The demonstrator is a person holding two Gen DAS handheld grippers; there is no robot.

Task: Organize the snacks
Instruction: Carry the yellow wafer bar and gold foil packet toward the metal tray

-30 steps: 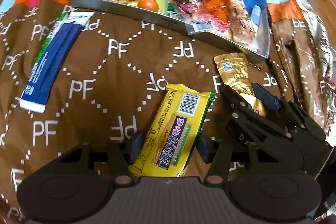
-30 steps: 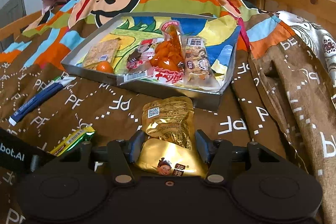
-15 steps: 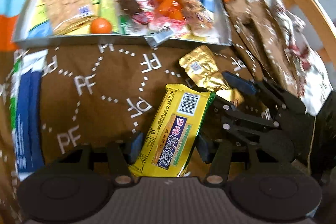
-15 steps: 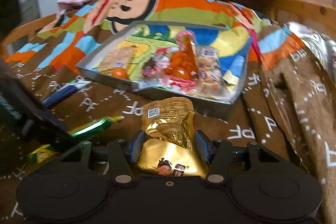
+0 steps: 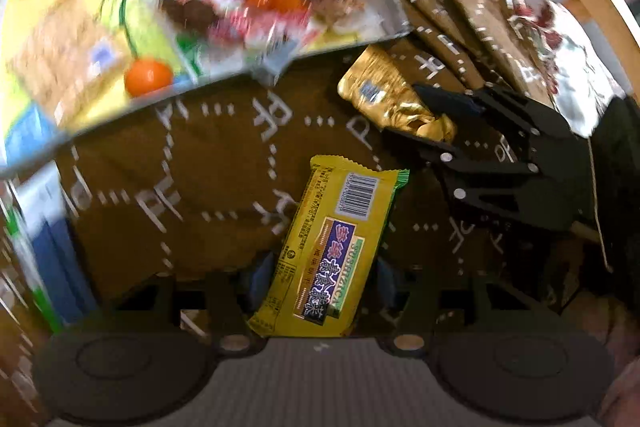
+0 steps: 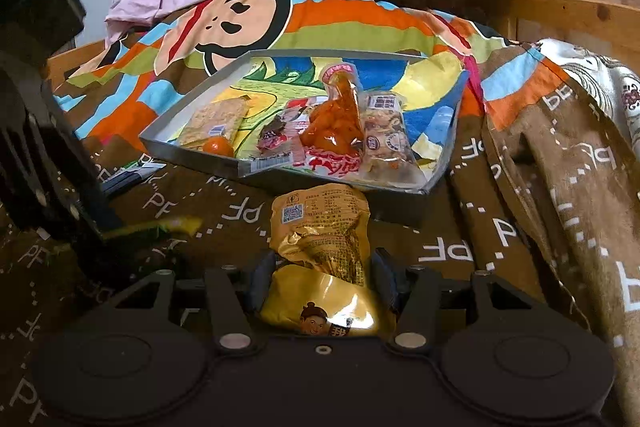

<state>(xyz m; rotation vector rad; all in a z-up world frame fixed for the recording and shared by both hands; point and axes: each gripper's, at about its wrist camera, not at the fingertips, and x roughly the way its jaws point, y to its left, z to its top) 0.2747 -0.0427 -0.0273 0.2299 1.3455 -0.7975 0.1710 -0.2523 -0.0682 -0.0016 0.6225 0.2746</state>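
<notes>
My left gripper (image 5: 320, 279) clamps a flat yellow snack packet (image 5: 334, 251) and my right gripper (image 6: 322, 281) a crinkled gold foil pouch (image 6: 320, 239), both above the brown bedspread (image 6: 224, 219) near the grey tray's (image 6: 208, 159) front edge.

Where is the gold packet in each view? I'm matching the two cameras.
Left wrist: gold packet upper right of centre, its lower end in the right tool.
Right wrist: bottom centre, between that tool's fingers.
Shared landmark: tray, just beyond the packet.

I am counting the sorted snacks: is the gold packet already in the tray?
Not yet. The gold packet is outside the tray, held in the right gripper.
</notes>
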